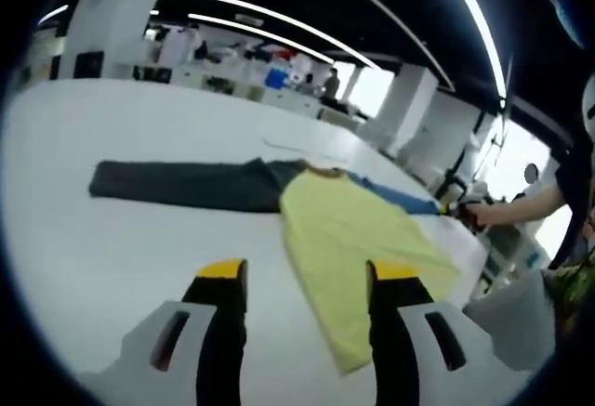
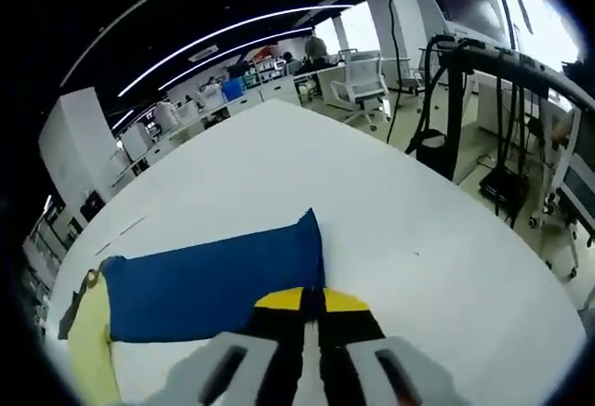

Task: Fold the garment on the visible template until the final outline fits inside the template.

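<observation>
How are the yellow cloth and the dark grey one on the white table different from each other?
In the left gripper view, the yellow garment is bright and spread broad, running toward the camera near the left gripper. The dark grey garment is dull, and lies as a long narrow strip across the table, farther away. The yellow one overlaps the grey one's end. Both lie flat, and the left gripper's open jaws hold neither.
</observation>
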Demonstrator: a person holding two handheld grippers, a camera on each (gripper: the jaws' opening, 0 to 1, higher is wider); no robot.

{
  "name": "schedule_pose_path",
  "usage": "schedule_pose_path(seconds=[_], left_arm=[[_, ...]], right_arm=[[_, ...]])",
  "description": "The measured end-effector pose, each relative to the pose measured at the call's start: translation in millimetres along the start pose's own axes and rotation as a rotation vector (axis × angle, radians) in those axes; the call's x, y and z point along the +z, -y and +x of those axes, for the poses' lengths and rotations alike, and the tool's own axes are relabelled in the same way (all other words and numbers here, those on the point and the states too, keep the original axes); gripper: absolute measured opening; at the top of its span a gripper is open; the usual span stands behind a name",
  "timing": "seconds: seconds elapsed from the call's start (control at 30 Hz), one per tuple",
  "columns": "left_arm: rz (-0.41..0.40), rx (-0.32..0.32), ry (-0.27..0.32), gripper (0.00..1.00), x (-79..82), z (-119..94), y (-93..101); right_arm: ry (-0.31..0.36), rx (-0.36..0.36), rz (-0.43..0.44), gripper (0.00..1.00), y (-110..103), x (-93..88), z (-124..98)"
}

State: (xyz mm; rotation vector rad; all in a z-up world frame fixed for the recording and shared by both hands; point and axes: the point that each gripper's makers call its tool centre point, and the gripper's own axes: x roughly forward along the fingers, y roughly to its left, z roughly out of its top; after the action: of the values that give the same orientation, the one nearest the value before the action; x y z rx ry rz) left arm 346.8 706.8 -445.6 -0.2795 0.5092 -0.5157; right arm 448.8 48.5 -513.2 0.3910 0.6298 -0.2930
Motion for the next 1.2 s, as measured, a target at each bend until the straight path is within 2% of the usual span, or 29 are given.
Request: schedule_pose_path(seconds=[0.23, 0.43, 0.53, 0.63, 0.67, 0.7, 0.77, 0.9, 1.1, 1.2], left_arm=[[0.007, -0.006, 0.002, 0.47, 2.0, 1.6, 1.9], [0.014, -0.016, 0.022, 0.47, 10.4, 1.7, 4.4], [0.022, -0.016, 0.022, 0.46, 11.8, 1.8, 4.5], [0.022, -0.021, 0.030, 0.45, 13.5, 1.7, 5.4], [0.022, -0.021, 0.034, 0.45, 14.1, 1.5, 5.3], [0.023, -0.021, 0.037, 0.45, 14.7, 1.4, 5.4], [0.017, -0.025, 0.051, 0.44, 17.1, 0.6, 6.5], [0.018, -0.030, 0.068, 0.44, 21.2, -0.9, 6.6], [0.023, -0.033, 0.082, 0.44, 27.4, -5.1, 5.5], [0.020, -0.031, 0.097, 0.44, 30.9, -9.6, 4.0]], right_arm=[[0.028, 0.038, 0.032, 0.00, -8.0, 10.2, -5.2], [0.059, 0.062, 0.001, 0.00, -13.8, 27.8, -12.6], [0.065, 0.092, -0.017, 0.00, -23.3, 35.7, -17.5], [0.090, 0.142, -0.049, 0.00, -40.3, 48.7, -23.7], [0.088, 0.197, -0.030, 0.00, -54.5, 53.2, -26.2], [0.093, 0.223, -0.025, 0.00, -62.7, 57.7, -27.8], [0.108, 0.255, -0.078, 0.00, -80.3, 67.3, -31.8], [0.108, 0.330, -0.123, 0.00, -119.2, 76.2, -35.3], [0.076, 0.442, -0.212, 0.00, -172.8, 69.4, -36.0], [0.062, 0.479, -0.236, 0.00, -192.0, 64.9, -35.3]])
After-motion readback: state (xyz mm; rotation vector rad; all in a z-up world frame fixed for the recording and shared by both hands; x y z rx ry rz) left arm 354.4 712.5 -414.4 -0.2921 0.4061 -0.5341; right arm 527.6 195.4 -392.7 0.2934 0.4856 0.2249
